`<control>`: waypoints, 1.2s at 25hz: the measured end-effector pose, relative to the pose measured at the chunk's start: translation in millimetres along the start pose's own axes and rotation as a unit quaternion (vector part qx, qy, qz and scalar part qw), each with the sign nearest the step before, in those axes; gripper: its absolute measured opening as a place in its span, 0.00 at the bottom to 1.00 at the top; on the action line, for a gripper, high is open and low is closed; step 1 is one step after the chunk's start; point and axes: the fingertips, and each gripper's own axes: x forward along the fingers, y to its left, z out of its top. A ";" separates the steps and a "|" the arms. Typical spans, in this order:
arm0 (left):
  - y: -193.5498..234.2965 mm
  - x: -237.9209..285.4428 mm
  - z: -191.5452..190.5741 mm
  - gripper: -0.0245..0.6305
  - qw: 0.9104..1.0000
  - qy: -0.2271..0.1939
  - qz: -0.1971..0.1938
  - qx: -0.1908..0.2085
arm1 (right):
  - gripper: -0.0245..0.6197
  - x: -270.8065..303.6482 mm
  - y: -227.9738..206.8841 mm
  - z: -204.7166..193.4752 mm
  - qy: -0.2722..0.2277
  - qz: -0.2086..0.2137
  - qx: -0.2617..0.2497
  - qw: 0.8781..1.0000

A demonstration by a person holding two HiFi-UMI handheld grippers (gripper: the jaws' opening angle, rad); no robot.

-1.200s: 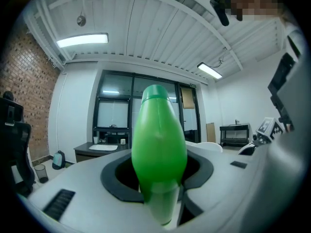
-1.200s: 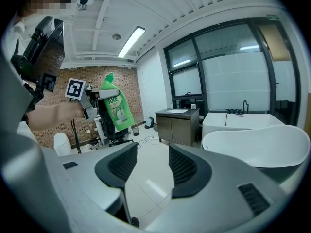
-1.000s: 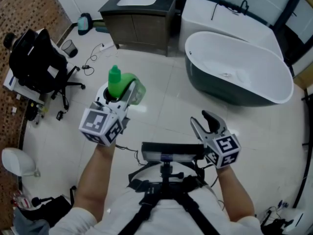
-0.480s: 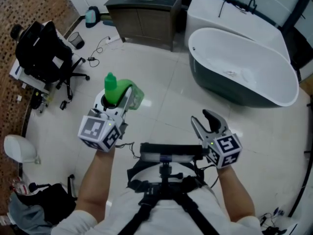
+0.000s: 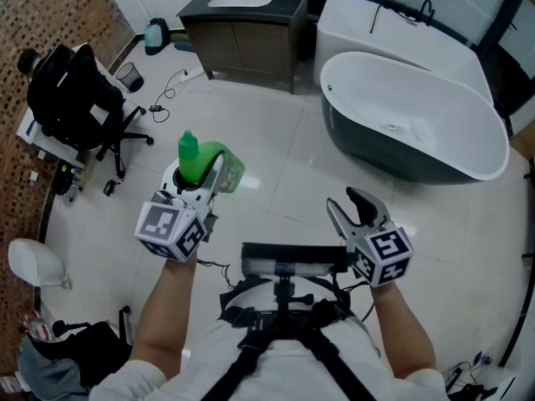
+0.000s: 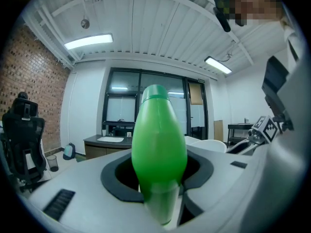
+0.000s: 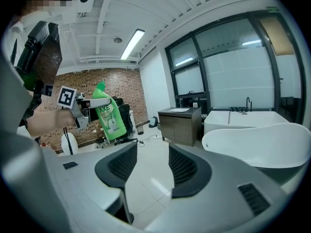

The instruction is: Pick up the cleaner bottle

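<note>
Green cleaner bottle (image 5: 194, 159) is up off the floor (image 5: 284, 174), gripped in the left gripper (image 5: 207, 174) with its cap pointing up and away from the person. In the left gripper view it fills the middle, and the fingers (image 6: 114, 178) are clamped on its lower body from both sides. The right gripper (image 5: 346, 207) holds nothing. Its fingers (image 7: 119, 166) sit a moderate way apart with only floor tiles between them, and it's well off to the right of the bottle. The right gripper view catches the bottle's label side. Further out: white bathtub (image 5: 418, 115) upper right, dark vanity cabinet (image 5: 242, 32) at the top, black office chair (image 5: 71, 94) on the left.
</note>
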 end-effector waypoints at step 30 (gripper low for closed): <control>58.6 -44.7 -19.2 0.29 1.000 0.025 -0.018 0.007 | 0.36 24.4 43.5 20.9 0.000 -0.039 0.004 0.999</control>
